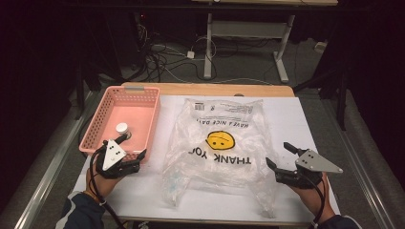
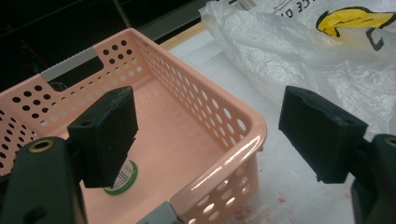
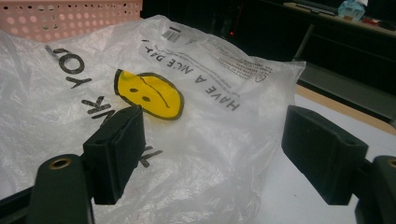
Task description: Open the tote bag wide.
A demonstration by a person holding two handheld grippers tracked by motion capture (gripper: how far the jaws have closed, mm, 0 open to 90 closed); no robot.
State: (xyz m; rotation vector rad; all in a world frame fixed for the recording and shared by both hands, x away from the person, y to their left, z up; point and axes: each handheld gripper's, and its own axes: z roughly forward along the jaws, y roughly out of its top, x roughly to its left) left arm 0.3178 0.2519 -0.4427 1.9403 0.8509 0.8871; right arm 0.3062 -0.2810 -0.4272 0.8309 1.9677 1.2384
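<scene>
left claw (image 1: 134,147): jaws apart, empty, hovering over the near corner of the pink basket (image 1: 95,125)
right claw (image 1: 279,156): jaws apart, empty, at the right edge of the plastic bag (image 1: 217,143)
bottle (image 1: 122,129): upright in the basket, white cap, label probably green-edged
bag: flat and crumpled mid-bench (image 1: 305,119), closed
progress: early, nothing gripped; bottle not yet lifted, bag not yet opened
in the way: basket wall between left claw and bottle
</scene>
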